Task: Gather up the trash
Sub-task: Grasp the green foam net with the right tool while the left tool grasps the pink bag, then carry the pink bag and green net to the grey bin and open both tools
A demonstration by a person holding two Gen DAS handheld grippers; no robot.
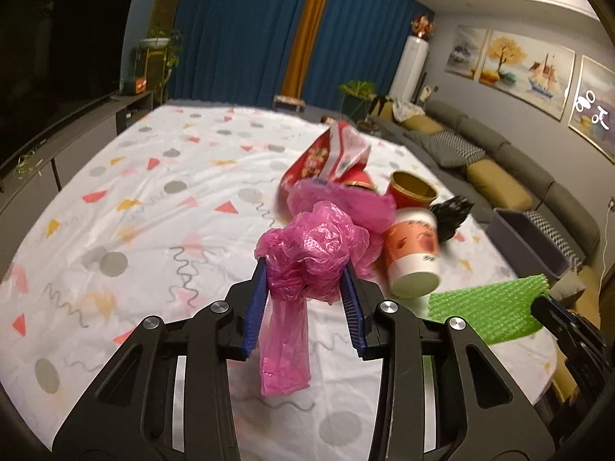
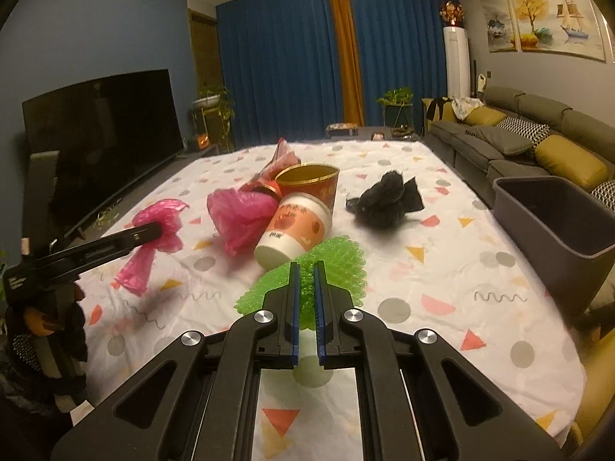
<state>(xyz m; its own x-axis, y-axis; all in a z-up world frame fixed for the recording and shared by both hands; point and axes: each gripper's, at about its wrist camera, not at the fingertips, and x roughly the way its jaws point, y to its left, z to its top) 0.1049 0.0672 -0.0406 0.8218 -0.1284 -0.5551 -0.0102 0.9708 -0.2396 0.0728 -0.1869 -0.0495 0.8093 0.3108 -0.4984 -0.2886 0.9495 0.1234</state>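
left gripper [image 1: 305, 280] fingers pinching pink bag [image 1: 307, 257], left of paper cup [image 2: 294, 230] | right gripper [image 2: 307, 284] fingers clamping green mesh [image 2: 334, 265], just before cup

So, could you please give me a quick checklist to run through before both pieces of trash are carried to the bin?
1. Left hand-held gripper shut on the pink plastic bag: ok.
2. The bag's tail is off the table: ok, it hangs free.
3. Right hand-held gripper shut on the green foam net: ok, though only one edge is pinched.
4. Grey bin open and within sight: ok, beside the table on the right.
5. Room inside the bin: cannot tell, its floor is hidden.
6. Path clear of the paper cup: not ok, it lies right by the net.
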